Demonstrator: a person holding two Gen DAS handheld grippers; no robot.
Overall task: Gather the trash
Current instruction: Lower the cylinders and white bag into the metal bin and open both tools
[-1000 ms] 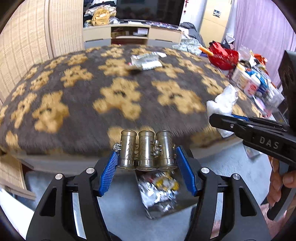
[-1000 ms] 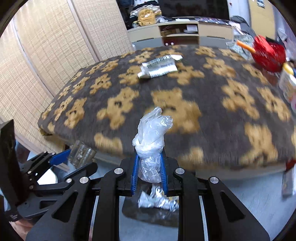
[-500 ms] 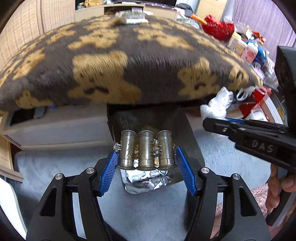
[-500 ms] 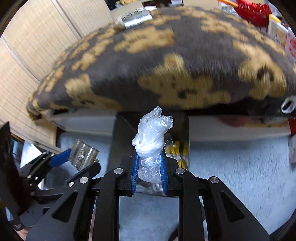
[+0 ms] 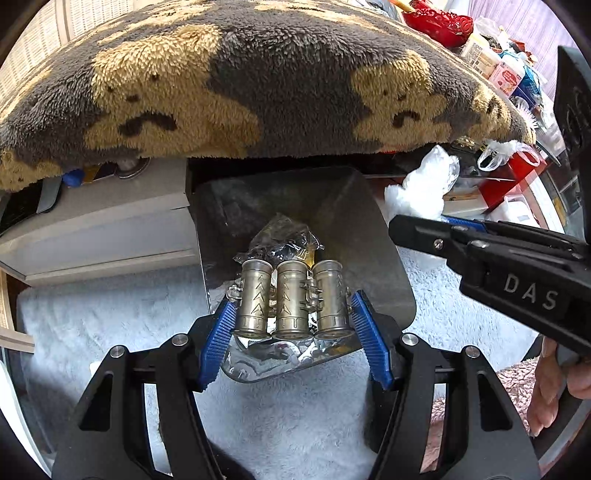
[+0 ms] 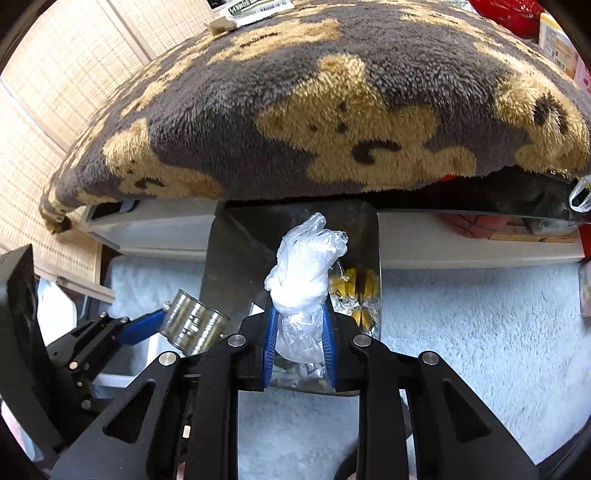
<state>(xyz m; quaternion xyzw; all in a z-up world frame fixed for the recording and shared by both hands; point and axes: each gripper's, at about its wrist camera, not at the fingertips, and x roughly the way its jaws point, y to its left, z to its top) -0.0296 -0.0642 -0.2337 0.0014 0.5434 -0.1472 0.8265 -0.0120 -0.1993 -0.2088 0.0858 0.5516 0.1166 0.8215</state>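
My left gripper (image 5: 291, 325) is shut on a metallic piece of three joined cylinders (image 5: 290, 299), held just above the open mouth of a dark trash bin (image 5: 384, 266) on the floor. Crumpled foil and wrappers (image 5: 280, 240) lie inside the bin. My right gripper (image 6: 299, 339) is shut on a crumpled clear plastic bag (image 6: 306, 266), also over the bin (image 6: 229, 258). The right gripper shows in the left wrist view (image 5: 424, 229) at right, still with the plastic bag (image 5: 424, 184). The left gripper and its cylinders (image 6: 192, 325) show at lower left in the right wrist view.
A low table covered by a grey bear-print blanket (image 5: 258, 74) overhangs the bin. A wrapper (image 6: 251, 9) lies on the blanket's far side. A red basket (image 5: 439, 20) and bottles crowd the right. A fluffy white rug (image 6: 461, 325) covers the floor.
Both grippers have dropped from above the table top to below its edge and moved in over the bin. Each still holds its item.
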